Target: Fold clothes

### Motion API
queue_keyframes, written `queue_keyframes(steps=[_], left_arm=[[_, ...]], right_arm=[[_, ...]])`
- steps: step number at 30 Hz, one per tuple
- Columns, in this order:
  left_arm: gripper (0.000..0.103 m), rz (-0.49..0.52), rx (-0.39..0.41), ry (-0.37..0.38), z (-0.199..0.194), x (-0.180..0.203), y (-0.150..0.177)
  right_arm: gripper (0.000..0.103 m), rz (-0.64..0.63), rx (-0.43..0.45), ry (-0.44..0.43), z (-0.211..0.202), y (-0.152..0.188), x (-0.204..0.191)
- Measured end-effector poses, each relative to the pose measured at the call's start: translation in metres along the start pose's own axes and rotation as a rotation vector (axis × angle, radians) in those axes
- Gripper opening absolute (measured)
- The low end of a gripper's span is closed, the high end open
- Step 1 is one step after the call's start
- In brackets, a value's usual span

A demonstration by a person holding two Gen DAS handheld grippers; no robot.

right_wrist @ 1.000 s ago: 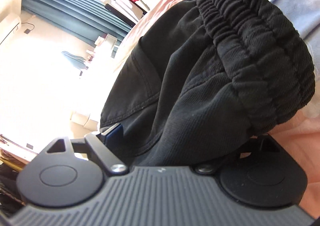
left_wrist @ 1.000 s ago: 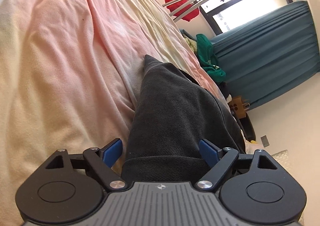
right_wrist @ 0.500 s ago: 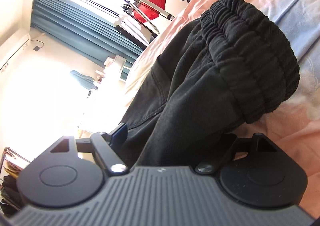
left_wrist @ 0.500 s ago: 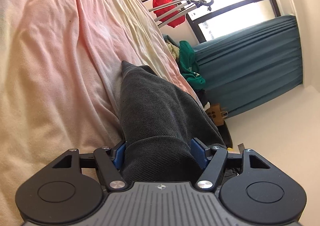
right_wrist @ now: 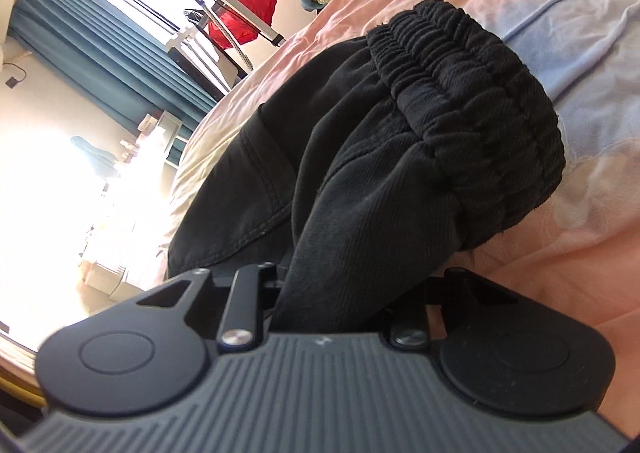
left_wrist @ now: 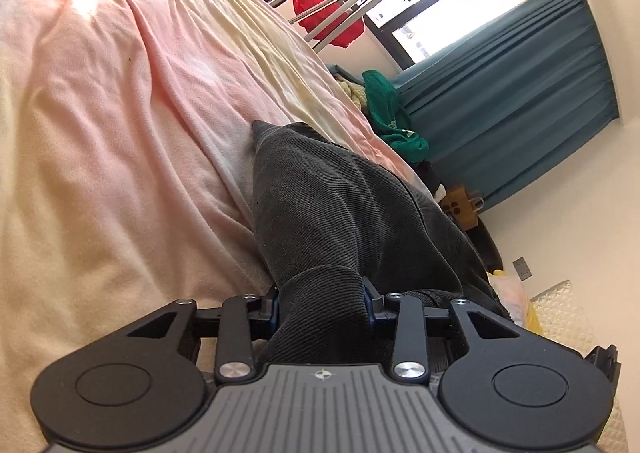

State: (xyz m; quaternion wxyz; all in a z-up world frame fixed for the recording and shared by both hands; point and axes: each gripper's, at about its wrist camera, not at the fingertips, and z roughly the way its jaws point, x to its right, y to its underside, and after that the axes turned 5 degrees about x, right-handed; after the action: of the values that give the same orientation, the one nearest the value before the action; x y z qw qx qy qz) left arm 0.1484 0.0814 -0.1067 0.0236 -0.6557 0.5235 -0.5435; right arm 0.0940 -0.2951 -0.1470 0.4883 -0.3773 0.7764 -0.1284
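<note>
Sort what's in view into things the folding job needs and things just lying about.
In the job: black trousers, left gripper and right gripper, both clamped on them.

Lying about: green garment, red garment, teal curtains, cardboard box.

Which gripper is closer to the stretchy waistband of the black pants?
Right. The right gripper grips the pants just below the waistband; the left gripper grips another part, no waistband in view.

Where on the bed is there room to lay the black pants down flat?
Bare pink blanket spreads wide on the side of the black pants away from the window. Beyond the waistband, the pale blue patch is free. The bed's far end is crowded with a green clothes pile.
</note>
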Motion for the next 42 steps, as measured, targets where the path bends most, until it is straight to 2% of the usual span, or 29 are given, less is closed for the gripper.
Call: queue_keyframes(steps=[3,7,11,14,17,21,25,30,33,36,39,42], left_arm=[[0.031,0.117,0.047,-0.021,-0.019,0.017,0.007],[0.03,0.165,0.099,-0.012,-0.039,0.047,0.005],[0.029,0.191,0.133,0.032,-0.052,0.087,0.006],[0.029,0.2,0.138,0.066,-0.04,0.128,0.006],[0.029,0.216,0.109,0.124,-0.001,0.18,0.008],[0.029,0.265,0.054,0.182,0.07,0.25,0.029],[0.029,0.23,-0.011,0.217,0.155,0.311,0.061],[0.03,0.15,-0.14,0.273,0.271,0.351,0.098],[0.03,0.188,-0.202,0.288,0.325,0.374,0.119],[0.032,0.241,-0.211,0.3,0.362,0.383,0.143],[0.034,0.289,-0.238,0.296,0.38,0.373,0.16],[0.038,0.38,-0.294,0.275,0.392,0.351,0.174]], right_arm=[[0.026,-0.043,0.05,0.0,-0.007,-0.001,-0.021],[0.024,-0.059,0.104,-0.052,-0.033,-0.01,-0.039],[0.024,-0.024,0.159,-0.104,-0.069,-0.03,-0.045],[0.024,0.018,0.188,-0.131,-0.084,-0.058,-0.037],[0.024,0.01,0.233,-0.106,-0.121,-0.087,-0.015],[0.024,0.04,0.3,-0.057,-0.152,-0.141,0.031],[0.024,0.094,0.35,0.042,-0.168,-0.195,0.084],[0.024,0.177,0.395,0.163,-0.171,-0.248,0.159],[0.024,0.239,0.483,0.203,-0.171,-0.257,0.202],[0.024,0.301,0.549,0.229,-0.164,-0.25,0.244],[0.024,0.376,0.555,0.255,-0.152,-0.226,0.283],[0.023,0.379,0.536,0.253,-0.141,-0.195,0.299]])
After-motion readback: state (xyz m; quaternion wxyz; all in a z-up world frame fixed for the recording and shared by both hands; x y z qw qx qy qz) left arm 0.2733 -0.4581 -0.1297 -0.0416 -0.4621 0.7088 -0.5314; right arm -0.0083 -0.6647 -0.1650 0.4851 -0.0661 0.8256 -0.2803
